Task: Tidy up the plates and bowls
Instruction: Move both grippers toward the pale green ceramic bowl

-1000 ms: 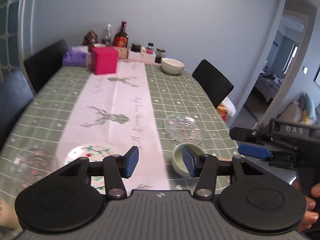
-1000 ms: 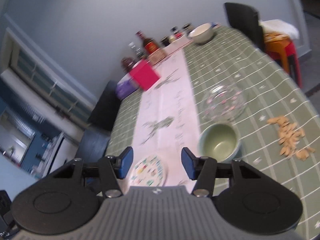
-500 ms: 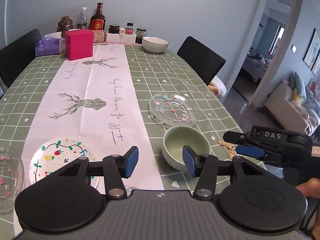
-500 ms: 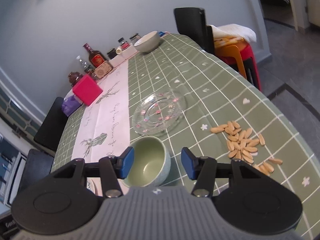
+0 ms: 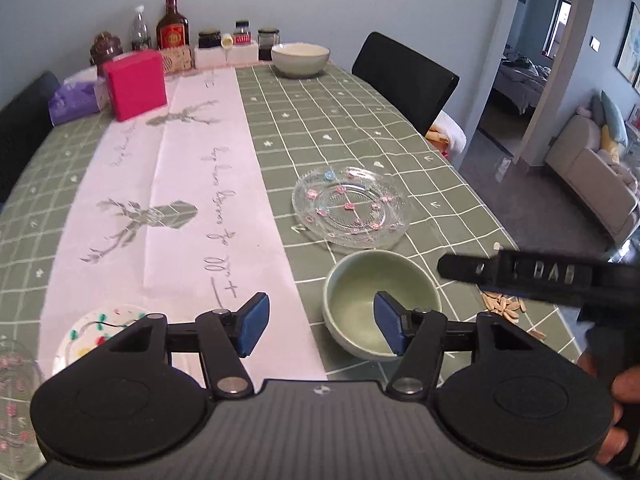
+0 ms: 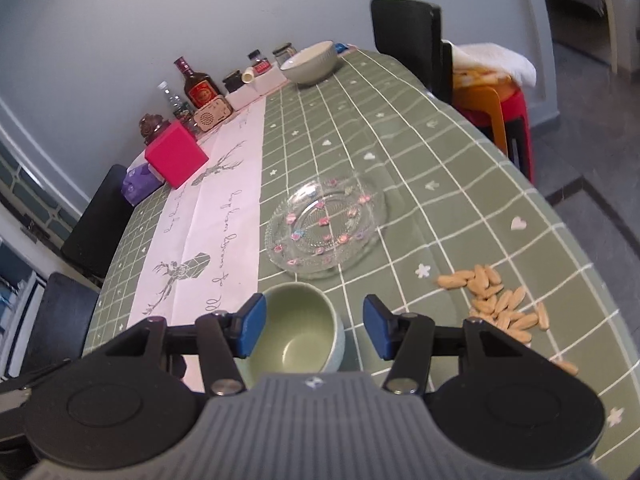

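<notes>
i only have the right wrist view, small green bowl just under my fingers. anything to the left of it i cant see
Observer: Yes. A white plate with a colourful painted border lies on the white runner, left of the small green bowl.
Operator: anything past that plate
Observer: A second clear glass plate sits at the table's near left edge, partly cut off by the frame.
Operator: where is the left gripper
Observer: The left gripper is over the bowl's left side, its jaws opening with nothing between the pads.
Operator: and mine from there
Observer: The right gripper shows at the right, above the bowl's right rim, a hand holding it.
</notes>
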Tool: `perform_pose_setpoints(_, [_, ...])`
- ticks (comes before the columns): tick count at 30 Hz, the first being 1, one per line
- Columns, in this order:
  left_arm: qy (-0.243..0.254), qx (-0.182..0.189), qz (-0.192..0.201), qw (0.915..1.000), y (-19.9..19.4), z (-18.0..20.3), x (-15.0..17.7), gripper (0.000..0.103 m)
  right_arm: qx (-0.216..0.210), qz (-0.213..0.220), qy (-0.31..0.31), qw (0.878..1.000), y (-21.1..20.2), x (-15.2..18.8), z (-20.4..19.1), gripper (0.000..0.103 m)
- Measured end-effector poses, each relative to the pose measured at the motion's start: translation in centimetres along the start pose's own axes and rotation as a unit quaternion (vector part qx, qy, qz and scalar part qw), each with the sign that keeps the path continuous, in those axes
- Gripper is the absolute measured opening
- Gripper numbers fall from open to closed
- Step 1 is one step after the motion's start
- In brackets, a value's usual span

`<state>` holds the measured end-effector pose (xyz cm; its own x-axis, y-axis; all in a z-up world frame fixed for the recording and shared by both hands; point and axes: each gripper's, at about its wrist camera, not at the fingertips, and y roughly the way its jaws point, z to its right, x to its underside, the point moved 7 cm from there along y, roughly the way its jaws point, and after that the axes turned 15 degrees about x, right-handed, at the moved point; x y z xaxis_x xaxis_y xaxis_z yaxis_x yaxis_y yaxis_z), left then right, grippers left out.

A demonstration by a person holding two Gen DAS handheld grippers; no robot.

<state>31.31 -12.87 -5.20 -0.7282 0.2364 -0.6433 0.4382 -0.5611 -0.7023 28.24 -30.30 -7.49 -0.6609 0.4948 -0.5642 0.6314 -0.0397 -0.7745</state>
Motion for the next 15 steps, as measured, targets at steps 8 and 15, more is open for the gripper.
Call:
perform_pose_setpoints(8, [-0.045, 0.014, -0.02, 0.9987, 2.1, -2.8, -0.2, 0.07, 0.032, -0.01, 0.035, 0.999, 2.4, 1.5, 1.3, 0.052])
perform_pose_setpoints(15, [-0.09, 0.055, -0.038, 0.9937, 3.5, -4.9, 0.1, 0.066, 0.019, -0.002, 0.045, 0.999, 1.7, 1.3, 1.7, 0.052])
